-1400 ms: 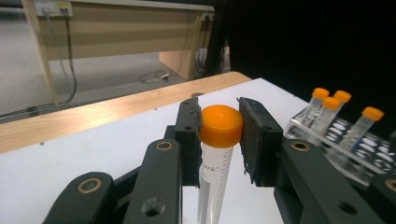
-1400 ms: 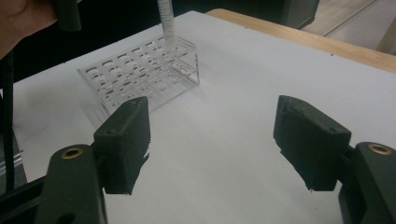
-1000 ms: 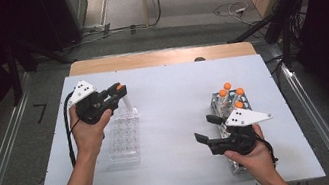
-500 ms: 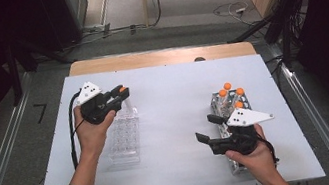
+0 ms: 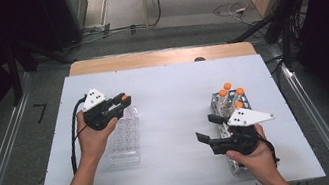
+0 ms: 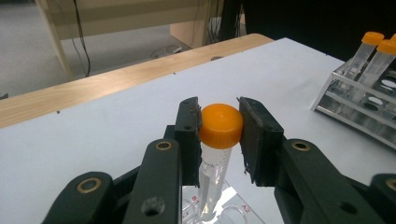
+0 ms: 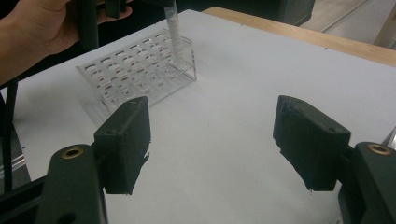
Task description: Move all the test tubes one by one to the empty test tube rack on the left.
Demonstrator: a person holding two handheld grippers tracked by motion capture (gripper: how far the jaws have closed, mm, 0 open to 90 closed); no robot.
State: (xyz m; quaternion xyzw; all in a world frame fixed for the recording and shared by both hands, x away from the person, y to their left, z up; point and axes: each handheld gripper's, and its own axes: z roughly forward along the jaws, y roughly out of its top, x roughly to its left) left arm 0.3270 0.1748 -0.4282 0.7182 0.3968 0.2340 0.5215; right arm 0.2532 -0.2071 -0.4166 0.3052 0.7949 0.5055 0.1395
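My left gripper (image 6: 219, 128) is shut on the orange cap of a clear tube (image 6: 219, 126), which hangs upright with its lower end at a far corner hole of the clear plastic rack (image 5: 124, 140). From above, that gripper (image 5: 123, 101) hovers over the rack's far end. The same tube (image 7: 173, 28) stands over the clear rack (image 7: 135, 70) in the right gripper view. My right gripper (image 7: 212, 140) is open, jaws wide apart with nothing between them. It sits low at the right (image 5: 206, 128), beside a metal rack (image 5: 215, 102) with several orange-capped tubes (image 5: 227, 87).
The white table top (image 5: 175, 106) has a wooden strip (image 5: 161, 57) along its far edge. Metal rails run along both sides of the table. A bare stretch of table lies between the two racks. Cables cross the floor beyond.
My left gripper has shifted right with the tube, from the rack's far left corner toward its far right end. The right gripper has stayed put.
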